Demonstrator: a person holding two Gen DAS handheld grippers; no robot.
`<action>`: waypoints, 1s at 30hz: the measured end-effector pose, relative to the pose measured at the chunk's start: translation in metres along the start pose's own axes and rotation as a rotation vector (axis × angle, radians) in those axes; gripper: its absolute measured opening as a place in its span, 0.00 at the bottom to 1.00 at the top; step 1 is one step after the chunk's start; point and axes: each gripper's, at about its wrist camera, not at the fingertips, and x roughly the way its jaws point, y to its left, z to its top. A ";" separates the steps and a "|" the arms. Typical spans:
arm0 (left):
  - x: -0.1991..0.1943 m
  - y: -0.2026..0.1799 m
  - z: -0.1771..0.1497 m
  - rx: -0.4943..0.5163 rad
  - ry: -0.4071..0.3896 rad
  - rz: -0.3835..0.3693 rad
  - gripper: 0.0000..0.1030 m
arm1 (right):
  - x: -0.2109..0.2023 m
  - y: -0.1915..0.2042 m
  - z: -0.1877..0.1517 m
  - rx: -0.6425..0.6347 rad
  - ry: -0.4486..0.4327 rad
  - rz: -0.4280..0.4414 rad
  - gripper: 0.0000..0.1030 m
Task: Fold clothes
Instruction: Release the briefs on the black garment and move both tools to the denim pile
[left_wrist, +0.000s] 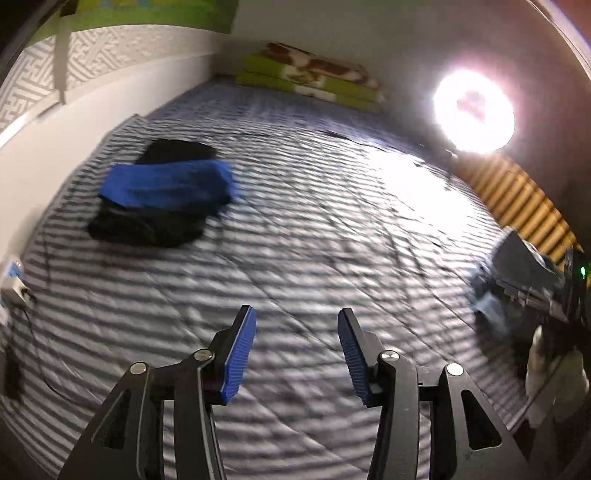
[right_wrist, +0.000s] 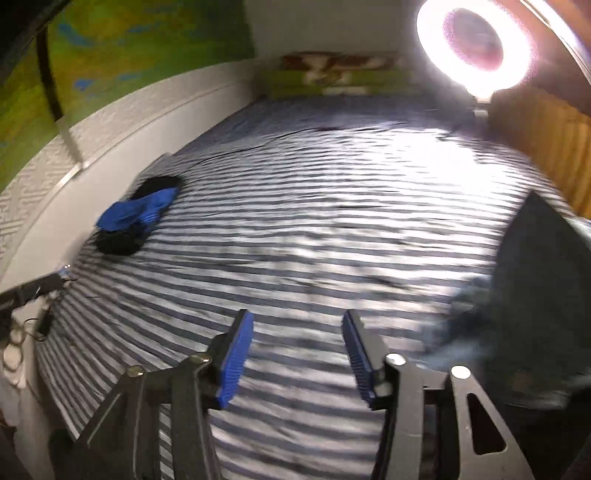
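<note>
Clothes (left_wrist: 166, 195) lie folded in a small stack on the left side of the bed (left_wrist: 314, 229), near the white wall (left_wrist: 44, 173): a blue piece across the top, black cloth beneath it. The same stack shows in the right wrist view, further off and blurred. The bed carries a cover of grey and white stripes, lit hard by a ring lamp (left_wrist: 474, 112) at its far right corner. A folded green and brown blanket (left_wrist: 314, 77) sits at the far end.

The left gripper (left_wrist: 297, 354) hangs above bare striped cover with its blue pads (left_wrist: 240, 356) apart at a middling width; nothing is between them and they touch nothing. The right gripper (right_wrist: 298, 356) stands likewise, jaws parted about as much, empty, over the stripes. Just to its right a dark garment (right_wrist: 535, 280) lies heaped at the bed's right edge, blurred; it is not between the jaws. In the left wrist view a dark heap (left_wrist: 524, 266) also shows at the far right.
</note>
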 end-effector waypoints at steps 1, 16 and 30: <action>0.001 -0.011 -0.007 0.002 0.004 -0.012 0.50 | -0.011 -0.018 -0.004 0.008 -0.005 -0.035 0.52; 0.006 -0.117 -0.062 0.051 0.079 -0.080 0.65 | -0.049 -0.216 0.009 0.021 0.089 -0.369 0.78; 0.011 -0.121 -0.072 0.068 0.116 -0.081 0.66 | -0.042 -0.174 0.003 -0.080 0.121 -0.260 0.03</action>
